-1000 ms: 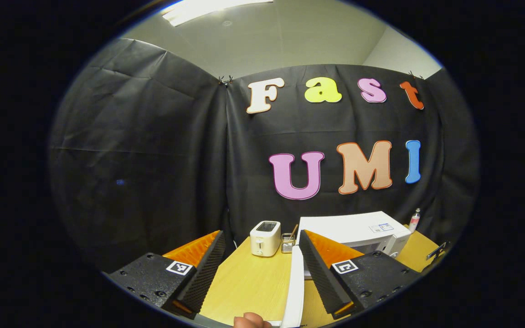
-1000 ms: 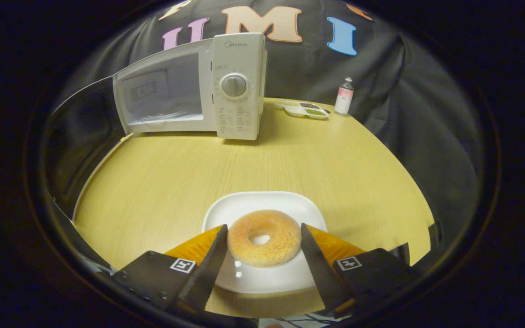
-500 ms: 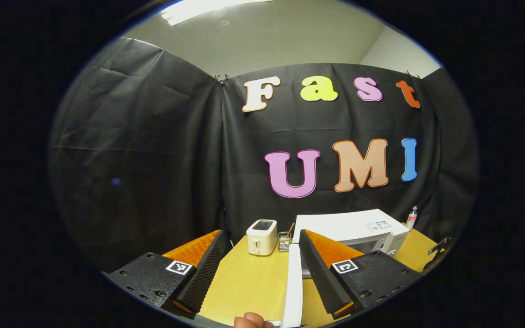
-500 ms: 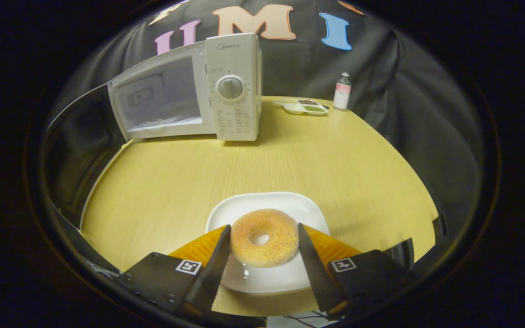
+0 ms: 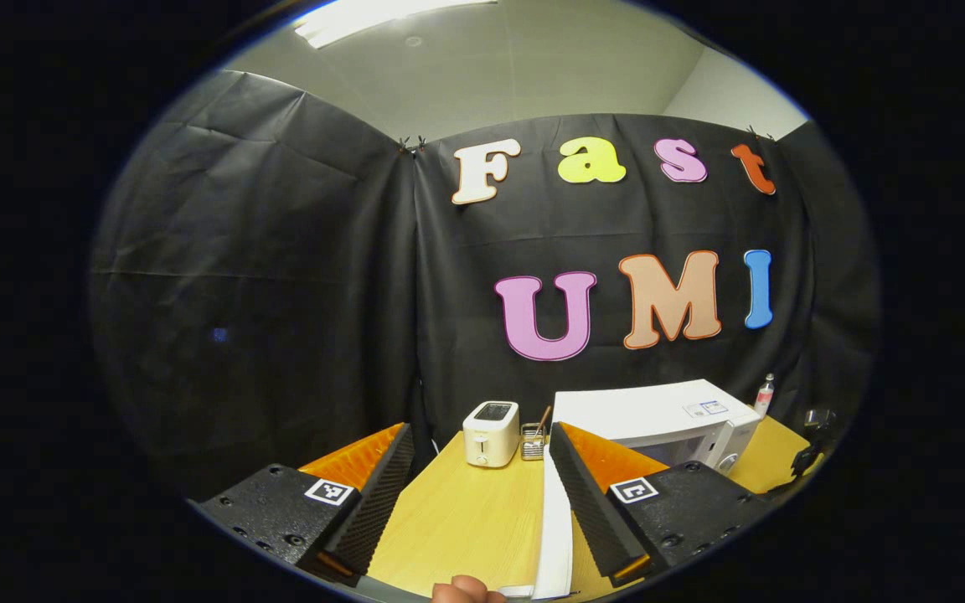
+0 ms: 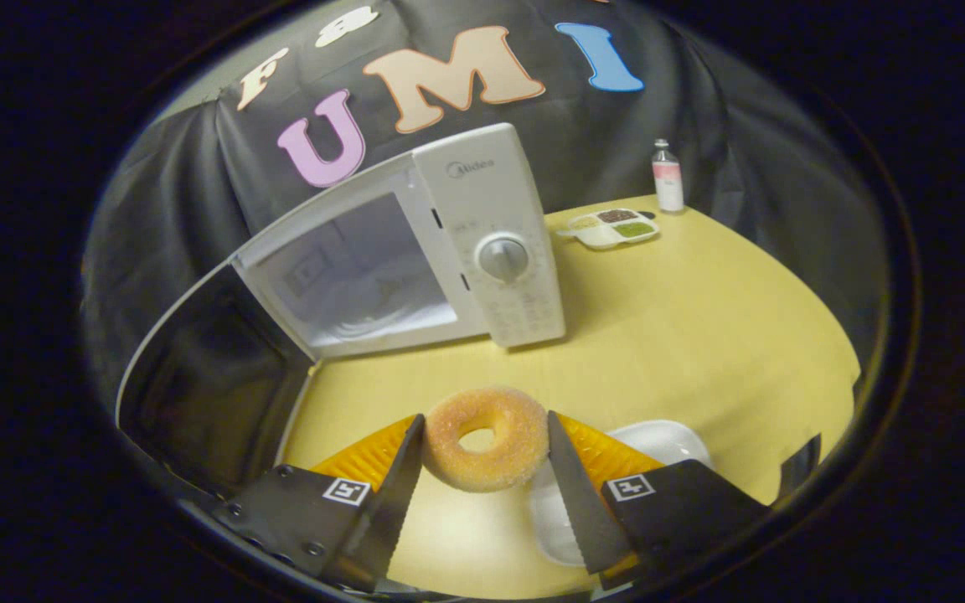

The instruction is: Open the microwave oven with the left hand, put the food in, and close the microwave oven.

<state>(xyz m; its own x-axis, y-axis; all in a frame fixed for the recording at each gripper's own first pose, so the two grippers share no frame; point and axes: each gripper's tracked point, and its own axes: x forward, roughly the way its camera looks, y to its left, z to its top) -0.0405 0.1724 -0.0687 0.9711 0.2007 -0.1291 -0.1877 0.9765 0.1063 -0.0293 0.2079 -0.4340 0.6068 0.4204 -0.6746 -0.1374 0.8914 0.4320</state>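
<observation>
I hold the doughnut (image 6: 485,437) pinched in my right gripper (image 6: 485,494) above the table (image 6: 700,335); the open microwave (image 6: 415,251) waits at eleven o'clock. A glancing knock on its frame could shake the doughnut loose. The left gripper view adds my left gripper (image 5: 474,494) spread beside the door's edge (image 5: 556,528), and a toaster (image 5: 491,433).
</observation>
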